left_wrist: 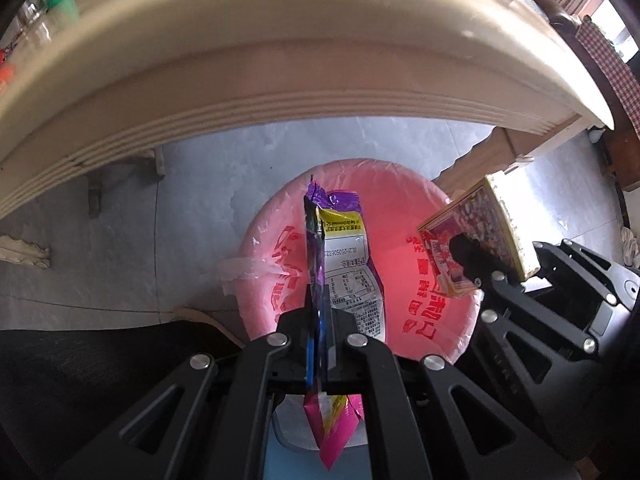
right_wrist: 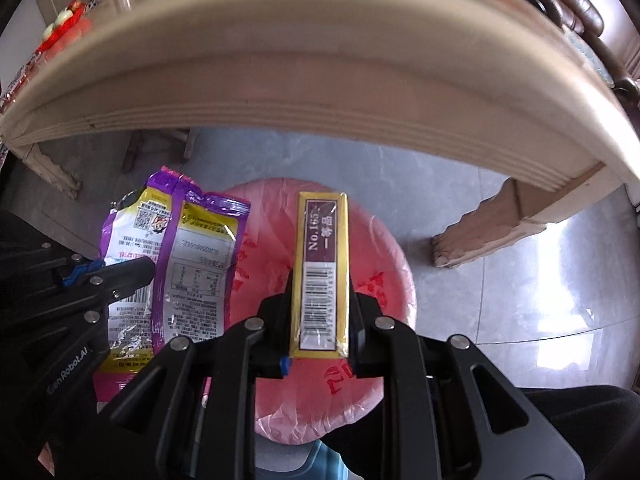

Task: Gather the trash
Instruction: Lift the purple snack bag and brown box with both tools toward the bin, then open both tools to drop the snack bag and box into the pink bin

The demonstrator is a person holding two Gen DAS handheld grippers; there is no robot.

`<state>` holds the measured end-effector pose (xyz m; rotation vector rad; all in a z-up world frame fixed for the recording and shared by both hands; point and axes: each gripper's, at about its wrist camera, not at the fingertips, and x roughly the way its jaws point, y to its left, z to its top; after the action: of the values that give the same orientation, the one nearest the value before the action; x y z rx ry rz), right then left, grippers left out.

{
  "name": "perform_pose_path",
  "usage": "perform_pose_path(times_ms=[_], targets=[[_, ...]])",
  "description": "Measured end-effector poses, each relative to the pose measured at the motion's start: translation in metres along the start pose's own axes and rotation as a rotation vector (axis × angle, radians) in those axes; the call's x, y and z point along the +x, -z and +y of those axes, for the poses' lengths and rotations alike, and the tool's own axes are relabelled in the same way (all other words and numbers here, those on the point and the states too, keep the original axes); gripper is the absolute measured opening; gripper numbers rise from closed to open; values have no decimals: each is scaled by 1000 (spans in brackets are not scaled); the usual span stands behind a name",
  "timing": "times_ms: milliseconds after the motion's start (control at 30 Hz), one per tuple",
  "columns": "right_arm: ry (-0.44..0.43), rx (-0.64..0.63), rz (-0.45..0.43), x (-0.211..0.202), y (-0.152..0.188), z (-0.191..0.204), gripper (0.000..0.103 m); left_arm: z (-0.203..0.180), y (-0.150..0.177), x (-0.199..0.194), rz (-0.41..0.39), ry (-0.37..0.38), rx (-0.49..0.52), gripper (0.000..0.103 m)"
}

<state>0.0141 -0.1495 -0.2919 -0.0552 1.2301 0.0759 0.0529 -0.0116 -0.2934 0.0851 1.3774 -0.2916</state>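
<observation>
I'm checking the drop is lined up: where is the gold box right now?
The gold box is clamped in the right gripper, hanging over the pink-lined bin, below the table edge, with the purple wrapper to its left.

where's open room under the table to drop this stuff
The pink-lined bin mouth is open below both items. Bare grey floor lies between bin and table leg. Crowded on the bin's other side, where wrapper and left gripper hang.

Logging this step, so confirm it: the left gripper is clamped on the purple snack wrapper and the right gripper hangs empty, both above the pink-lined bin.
One error: the right gripper is not empty. The right wrist view shows it shut on a gold box. The left gripper does clamp the purple snack wrapper, both above the pink-lined bin.
</observation>
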Motion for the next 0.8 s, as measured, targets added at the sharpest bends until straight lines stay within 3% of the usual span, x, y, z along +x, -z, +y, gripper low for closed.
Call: perform_pose_path(times_ms=[400,700,733,800], targets=[[-50,-21,104,42,2,9,20,5,-5,42,71,8,-24,2],[-89,-18,150,63,0,9,21,7,-6,47,80,13,-27,6],[-90,-19,150,63,-1,9,23,7,-6,48,85,19,-25,8],[-88,-23,148,65,-1,10,36,8,-6,50,89,14,-21,12]])
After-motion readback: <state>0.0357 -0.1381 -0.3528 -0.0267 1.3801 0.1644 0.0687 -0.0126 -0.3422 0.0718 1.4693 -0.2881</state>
